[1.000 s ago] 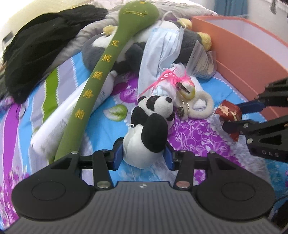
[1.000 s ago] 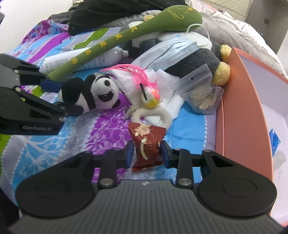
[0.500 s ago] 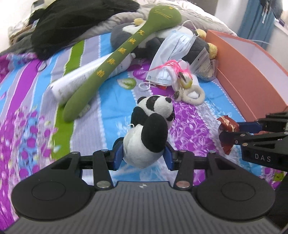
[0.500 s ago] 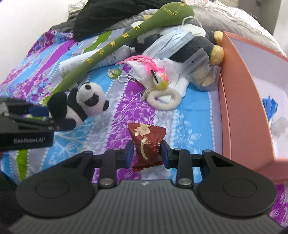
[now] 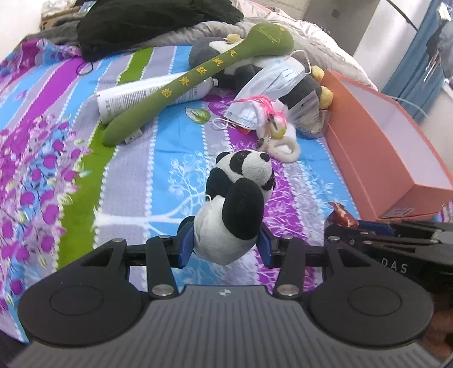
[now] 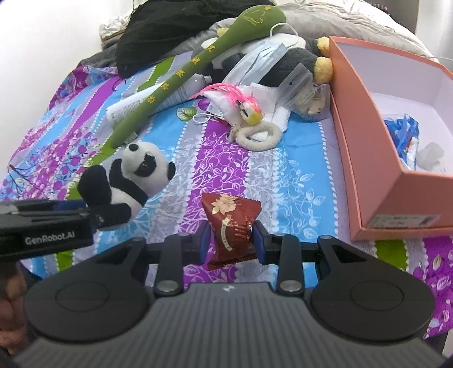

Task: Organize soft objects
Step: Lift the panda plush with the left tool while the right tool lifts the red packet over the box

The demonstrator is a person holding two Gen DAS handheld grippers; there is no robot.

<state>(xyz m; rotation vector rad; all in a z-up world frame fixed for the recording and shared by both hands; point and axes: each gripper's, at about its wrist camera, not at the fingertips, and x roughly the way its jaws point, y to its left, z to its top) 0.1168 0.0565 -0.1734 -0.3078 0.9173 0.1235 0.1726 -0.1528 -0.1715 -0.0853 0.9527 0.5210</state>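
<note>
Taken from the left, with the orange box (image 6: pixel 365 119) as the landmark: farthest from the box, a long green plush (image 5: pixel 195 82) is seen lying across a white tube (image 5: pixel 136 97) on the bed (image 5: pixel 141 175), with a black garment (image 5: pixel 153 22) behind it. Nearer the box, a large grey plush (image 6: pixel 291 61), a face mask (image 5: pixel 271 82), a pink-tufted keyring (image 6: pixel 249 111) and a white fuzzy ring (image 6: pixel 259 136) are heaped just beside its long wall.

The panda plush (image 5: pixel 232 209) is held in the left gripper (image 5: pixel 225 245), whose jaws are closed on its white body, well to the left of the box and lifted off the bed. The red snack packet (image 6: pixel 230 226) is pinched between the narrow jaws of the right gripper (image 6: pixel 230 245), near the box's front corner and likewise clear of the bed.

The step in hand is judged to be the carrying of both items into the box, where a blue packet (image 6: pixel 403 136) is already seen. The right-hand packet is best delivered first, since it is nearer; it should be raised above the rim before being moved across, so the wall is not struck. The panda should be kept firmly squeezed, as its head hangs forward and could swing. The jaws should be opened only once each item is over the white floor, beside the contents already there.
</note>
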